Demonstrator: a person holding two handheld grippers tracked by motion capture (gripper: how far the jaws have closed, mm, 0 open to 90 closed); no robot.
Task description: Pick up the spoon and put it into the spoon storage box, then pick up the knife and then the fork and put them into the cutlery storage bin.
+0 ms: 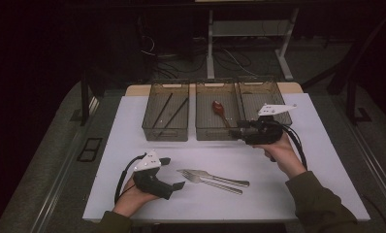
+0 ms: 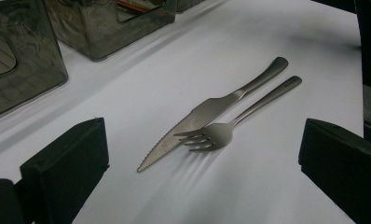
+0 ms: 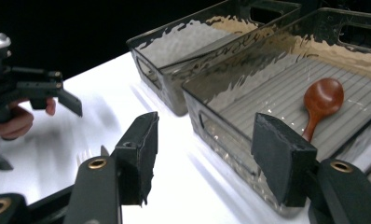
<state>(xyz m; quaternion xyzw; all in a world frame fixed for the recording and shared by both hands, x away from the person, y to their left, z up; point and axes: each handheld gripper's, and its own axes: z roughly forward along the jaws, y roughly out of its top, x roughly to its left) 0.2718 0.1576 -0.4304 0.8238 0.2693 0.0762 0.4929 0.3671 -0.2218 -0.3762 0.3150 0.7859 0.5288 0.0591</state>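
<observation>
Two grippers: we are holding one in each hand.
Left gripper (image 1: pixel 173 173): jaws are standing wide, holding nothing, pointing at 3 o'clock toward the fork (image 2: pixel 214 134) and knife (image 2: pixel 207 113).
Right gripper (image 1: pixel 235 133): jaws partly apart, holding nothing, hovering at the near edge of the middle bin (image 1: pixel 204 132).
Spoon (image 3: pixel 321 103): lying inside the middle bin, at 12 o'clock from the fork.

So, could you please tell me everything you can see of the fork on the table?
The fork is plain grey metal, matte, with four tines and a slim straight handle. It lies flat on the white table, close alongside the knife, its tines resting at the serrated blade. Nothing holds it.
</observation>
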